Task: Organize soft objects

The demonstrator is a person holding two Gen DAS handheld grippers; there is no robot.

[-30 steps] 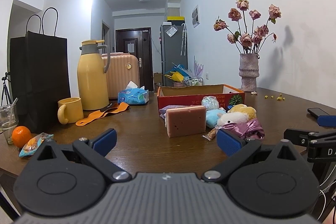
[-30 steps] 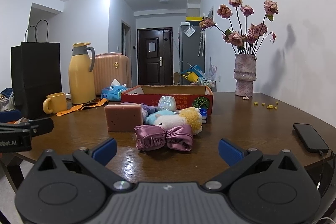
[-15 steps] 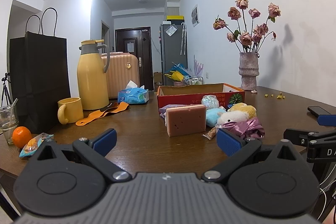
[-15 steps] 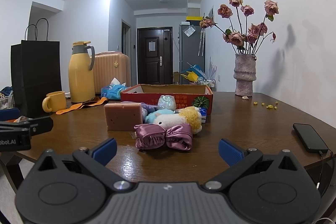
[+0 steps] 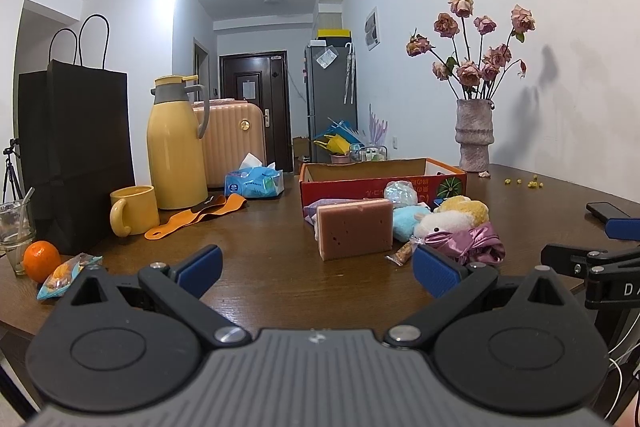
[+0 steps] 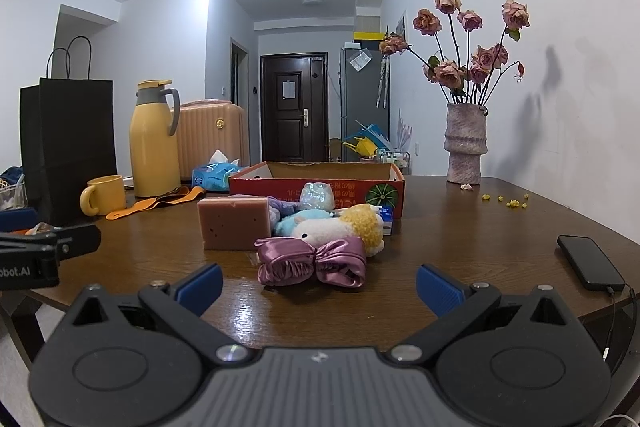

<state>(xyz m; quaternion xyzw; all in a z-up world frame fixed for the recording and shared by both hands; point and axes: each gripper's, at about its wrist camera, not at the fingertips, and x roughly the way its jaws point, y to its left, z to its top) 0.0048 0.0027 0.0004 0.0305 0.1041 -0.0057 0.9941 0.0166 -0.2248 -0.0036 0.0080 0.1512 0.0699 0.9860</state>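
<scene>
A home, prob. an apartment dining area w/ a hallway behind. Centre frame: wooden table (image 6: 460, 227) w/ thermos (image 6: 154, 143), mug (image 6: 105, 194), tissue pack (image 5: 254, 181); vase of dried roses (image 6: 466, 143) right. Far centre: front door (image 6: 294, 107), fridge (image 6: 364, 99), suitcase (image 5: 234, 143).

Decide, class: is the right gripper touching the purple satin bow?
Apart. The right wrist view shows bare table between the open right gripper and the purple satin bow.
</scene>
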